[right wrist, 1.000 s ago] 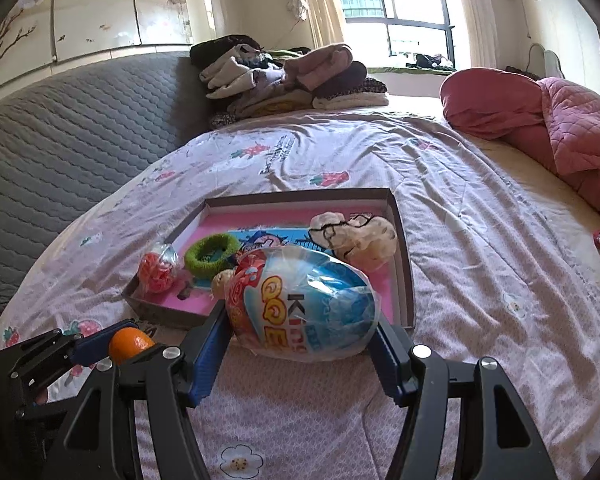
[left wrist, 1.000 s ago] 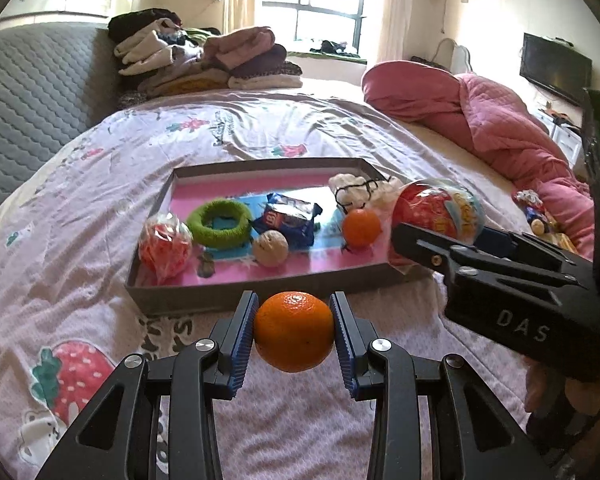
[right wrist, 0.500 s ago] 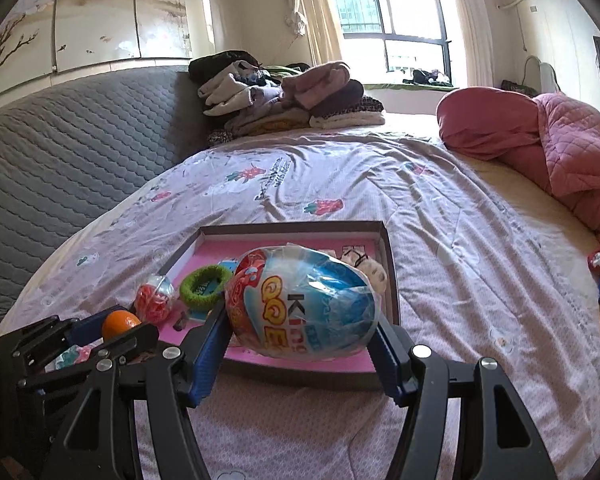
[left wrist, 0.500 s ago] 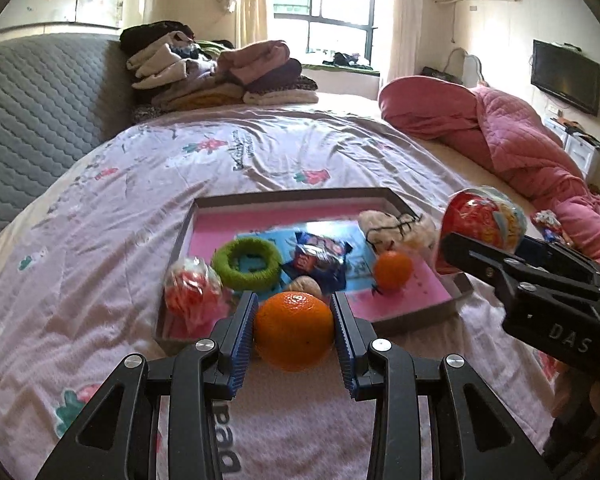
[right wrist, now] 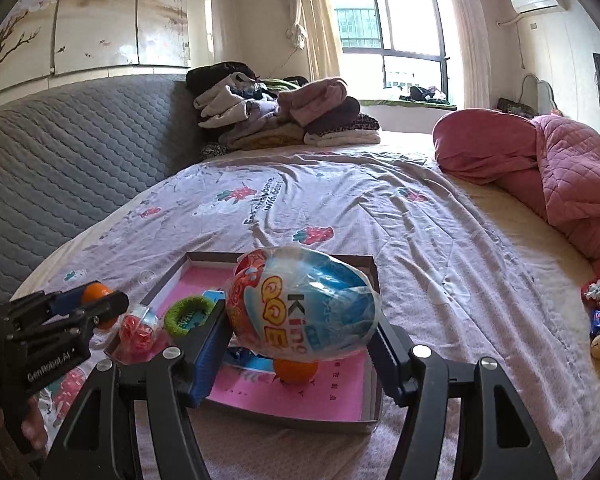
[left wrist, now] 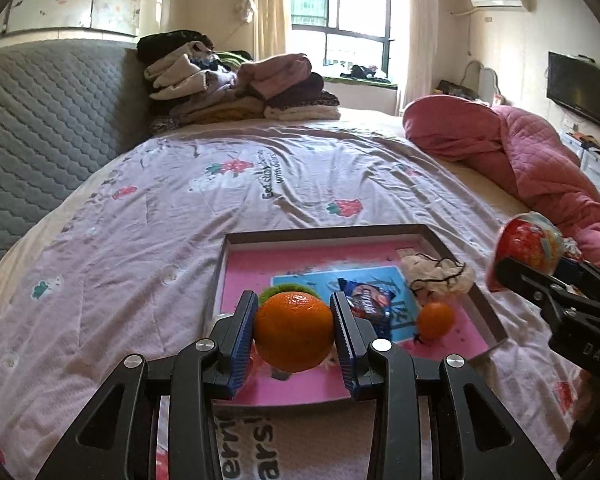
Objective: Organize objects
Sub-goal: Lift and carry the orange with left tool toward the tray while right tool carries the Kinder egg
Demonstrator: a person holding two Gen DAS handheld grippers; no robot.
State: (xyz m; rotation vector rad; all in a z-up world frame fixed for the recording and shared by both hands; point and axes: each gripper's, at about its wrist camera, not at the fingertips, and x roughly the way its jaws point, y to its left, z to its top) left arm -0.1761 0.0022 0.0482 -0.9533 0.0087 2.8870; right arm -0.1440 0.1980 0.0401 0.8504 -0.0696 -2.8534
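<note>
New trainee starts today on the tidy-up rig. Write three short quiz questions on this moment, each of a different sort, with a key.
1. True or false: the left tongs hold an orange.
2. Multiple choice: what do the right tongs grip? A) a green ring B) a large wrapped toy egg C) a snack packet
3. Fill in: a second, smaller orange lies inside the ____.

Key: 1 true; 2 B; 3 tray
</note>
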